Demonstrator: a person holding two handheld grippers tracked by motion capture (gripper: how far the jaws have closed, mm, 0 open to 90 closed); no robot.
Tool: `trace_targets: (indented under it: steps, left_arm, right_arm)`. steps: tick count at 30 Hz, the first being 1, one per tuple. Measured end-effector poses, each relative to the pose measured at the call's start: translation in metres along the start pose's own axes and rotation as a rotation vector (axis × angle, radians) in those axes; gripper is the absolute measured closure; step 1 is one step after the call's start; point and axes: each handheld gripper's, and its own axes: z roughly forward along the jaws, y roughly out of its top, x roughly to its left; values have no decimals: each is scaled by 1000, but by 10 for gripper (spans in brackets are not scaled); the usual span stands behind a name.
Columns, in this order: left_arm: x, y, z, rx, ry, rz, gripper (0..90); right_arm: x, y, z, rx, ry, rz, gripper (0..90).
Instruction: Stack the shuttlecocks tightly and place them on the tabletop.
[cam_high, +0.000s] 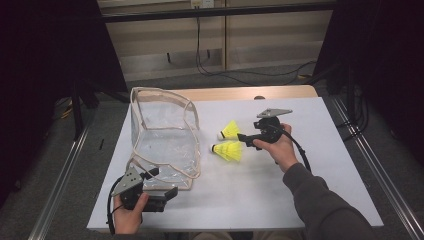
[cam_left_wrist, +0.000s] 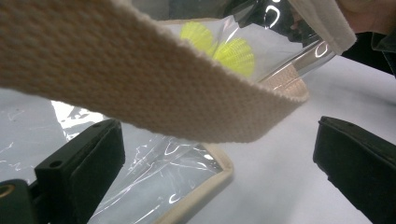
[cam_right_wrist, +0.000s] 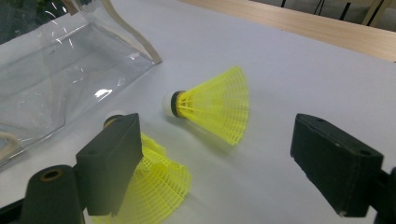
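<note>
The table (cam_high: 260, 195) is lit brightly and evenly from above; the surroundings are left in near darkness in the high view. Soft, short shadows are cast beneath the shuttlecocks (cam_right_wrist: 215, 105). Glare streaks are seen on the clear bag (cam_right_wrist: 60, 79). The strap (cam_left_wrist: 154, 88) is rendered sharp up close, the background behind it blurred. Mild softness is noted throughout the high view.

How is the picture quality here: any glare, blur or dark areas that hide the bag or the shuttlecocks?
High view: the white table cover is evenly lit, the surroundings nearly black. Left gripper view: the bag's woven strap looms close and slightly soft, and glare streaks on the clear bag veil the shuttlecocks seen through it. Right gripper view: the far shuttlecock is sharp with a soft shadow; the near shuttlecock is half hidden behind a jaw.
</note>
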Motion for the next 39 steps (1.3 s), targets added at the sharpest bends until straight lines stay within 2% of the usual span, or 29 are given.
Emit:
trace_targets:
  steps: [39]
  left_arm:
    - [0, -1, 0, 0, 4, 7, 22]
  right_arm:
    - [1, 10, 22, 27, -9, -24, 155]
